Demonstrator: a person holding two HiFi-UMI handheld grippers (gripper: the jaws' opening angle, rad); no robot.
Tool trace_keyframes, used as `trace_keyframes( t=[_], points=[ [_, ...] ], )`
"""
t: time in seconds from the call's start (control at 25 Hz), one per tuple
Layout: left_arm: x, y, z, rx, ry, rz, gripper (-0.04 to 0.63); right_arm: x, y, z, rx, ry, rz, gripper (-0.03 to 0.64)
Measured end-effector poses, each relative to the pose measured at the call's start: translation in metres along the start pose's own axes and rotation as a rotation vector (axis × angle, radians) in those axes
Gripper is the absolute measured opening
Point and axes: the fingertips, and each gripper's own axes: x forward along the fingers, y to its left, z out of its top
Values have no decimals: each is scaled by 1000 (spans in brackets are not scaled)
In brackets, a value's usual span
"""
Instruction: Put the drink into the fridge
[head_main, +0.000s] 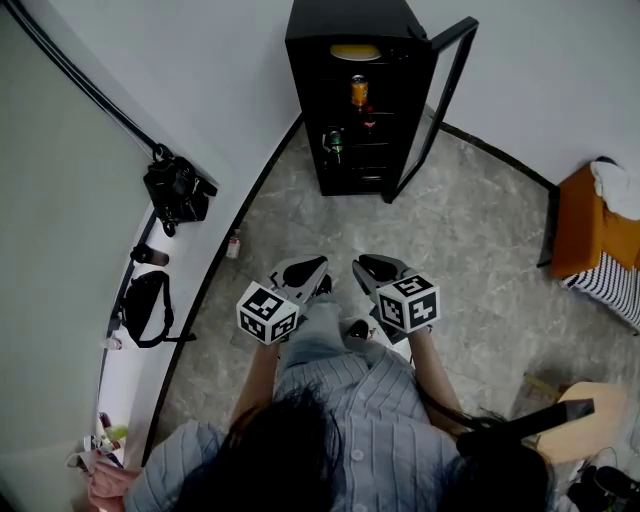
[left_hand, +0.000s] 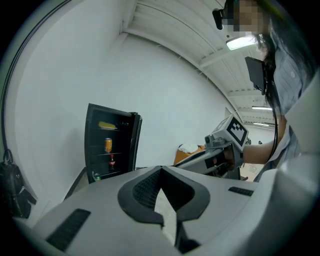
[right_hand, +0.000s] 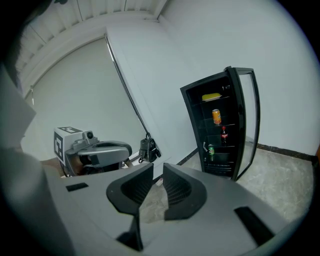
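Note:
The black mini fridge stands against the far wall, its glass door swung open to the right. On its shelves are an orange can, a small cola bottle and a green can. I hold both grippers side by side in front of me, well short of the fridge. The left gripper is shut with its tips touching and nothing in it. A narrow gap shows between the tips of the right gripper, which is also empty. I hold no drink.
Two black bags hang on the curved wall to the left. A small bottle lies on the floor at the wall's foot. An orange box with a white cloth stands right, and a round wooden stool near right.

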Motion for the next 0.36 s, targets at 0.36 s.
trace_keyframes(
  t=[0.36],
  points=[
    [3,-4,4,-5,-14,16,8,-3,-3,2,-10,3,11,69]
  ],
)
